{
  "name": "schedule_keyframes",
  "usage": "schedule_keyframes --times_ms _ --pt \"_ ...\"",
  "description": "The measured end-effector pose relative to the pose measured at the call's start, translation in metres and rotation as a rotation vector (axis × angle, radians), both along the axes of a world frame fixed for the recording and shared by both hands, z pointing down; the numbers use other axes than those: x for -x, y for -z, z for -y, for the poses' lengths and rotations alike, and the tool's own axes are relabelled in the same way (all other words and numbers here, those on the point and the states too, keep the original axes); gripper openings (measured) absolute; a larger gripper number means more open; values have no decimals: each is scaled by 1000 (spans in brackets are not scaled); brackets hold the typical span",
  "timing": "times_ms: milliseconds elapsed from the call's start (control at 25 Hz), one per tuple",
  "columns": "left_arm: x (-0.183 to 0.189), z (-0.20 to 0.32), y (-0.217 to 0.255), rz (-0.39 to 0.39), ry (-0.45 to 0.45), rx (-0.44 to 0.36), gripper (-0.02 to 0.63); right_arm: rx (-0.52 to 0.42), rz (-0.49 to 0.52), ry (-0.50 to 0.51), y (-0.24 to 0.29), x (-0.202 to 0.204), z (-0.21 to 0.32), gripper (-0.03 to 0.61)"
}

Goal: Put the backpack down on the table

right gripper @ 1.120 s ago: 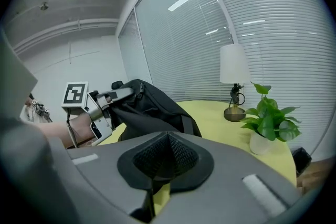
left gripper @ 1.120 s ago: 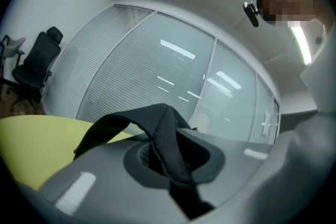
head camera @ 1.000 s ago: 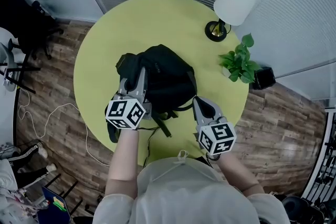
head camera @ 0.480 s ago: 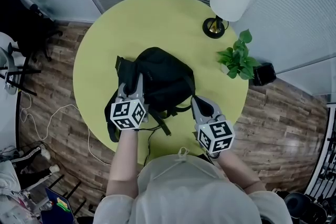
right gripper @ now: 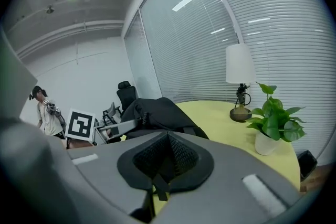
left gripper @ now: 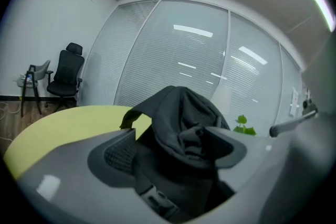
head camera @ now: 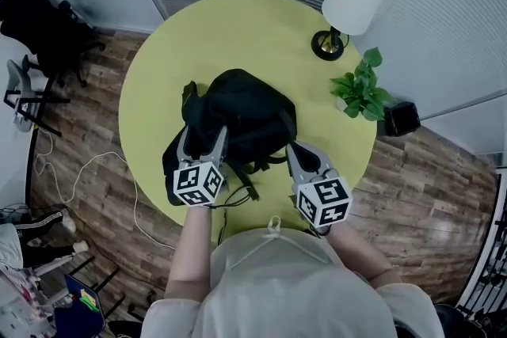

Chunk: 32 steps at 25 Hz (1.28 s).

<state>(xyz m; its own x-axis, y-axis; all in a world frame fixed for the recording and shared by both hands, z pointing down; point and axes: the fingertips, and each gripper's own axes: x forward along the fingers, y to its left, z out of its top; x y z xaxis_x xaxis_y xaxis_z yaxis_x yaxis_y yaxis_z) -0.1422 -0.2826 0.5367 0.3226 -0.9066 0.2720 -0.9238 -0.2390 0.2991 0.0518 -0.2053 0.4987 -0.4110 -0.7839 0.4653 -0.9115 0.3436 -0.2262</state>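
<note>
Black square markers are the only print. The left gripper (head camera: 203, 137) has just been opening; its jaws stand spread around the black backpack (head camera: 245, 103), which rests on the table (head camera: 238, 28). Beside the backpack, the right gripper (head camera: 291, 149) pinches a strap (right gripper: 156, 186).

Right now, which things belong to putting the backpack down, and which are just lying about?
In the job: backpack, on the yellow table; left gripper, jaws just opened, backpack between them; right gripper, shut on its strap.
Lying about: lamp, potted plant, office chair, floor cable.
</note>
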Motion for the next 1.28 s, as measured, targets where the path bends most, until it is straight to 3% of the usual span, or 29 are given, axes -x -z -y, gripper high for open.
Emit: schedule_keyframes --times_ms 160,320,480,600,720,920,1280 --pt "3 -33 3 -16 20 13 389 -9 5 32 4 6 -7 0" --pt "-3 -68 12 9 9 26 336 -21 12 61 9 12 -14 0" --pt "-6 -94 36 -20 34 -15 190 -47 12 97 15 19 -20 0" --pt "-16 -106 56 20 5 -65 133 -69 13 117 20 23 -26 0" --pt "-23 -116 75 46 -12 -104 8 -88 12 140 25 28 -33 0" --pt "-37 -131 95 16 -48 -139 6 -128 3 168 34 32 -44 -2" --pt "-36 -144 107 53 -28 -178 6 -193 -20 189 49 40 -57 -2"
